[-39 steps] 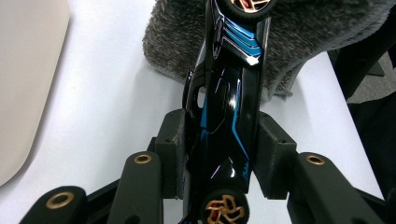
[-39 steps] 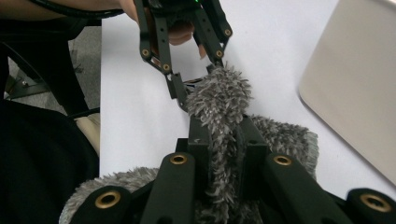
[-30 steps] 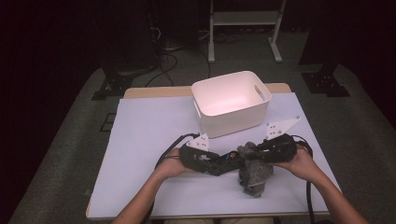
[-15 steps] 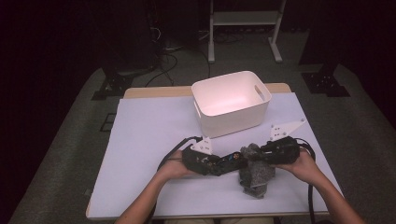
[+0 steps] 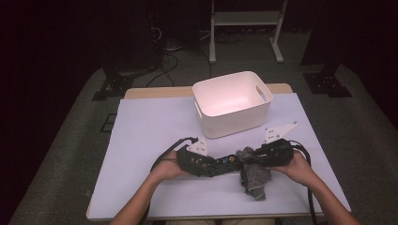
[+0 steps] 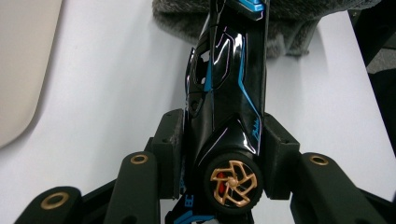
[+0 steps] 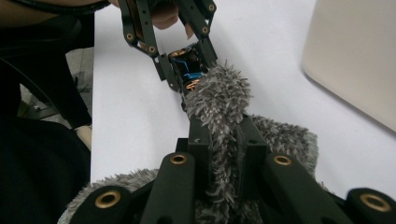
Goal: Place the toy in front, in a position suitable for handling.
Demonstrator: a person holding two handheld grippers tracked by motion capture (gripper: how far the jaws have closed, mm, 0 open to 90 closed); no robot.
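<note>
Toy car left of cloth; tub behind.

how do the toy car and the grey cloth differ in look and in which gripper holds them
The toy car is glossy black with blue trim and a gold wheel; the grey cloth is matte and shaggy. The car is rigid and clamped in the left gripper; the cloth is limp, bunched in the right gripper, its tail on the table. Both are gripped and meet over the table.
</note>
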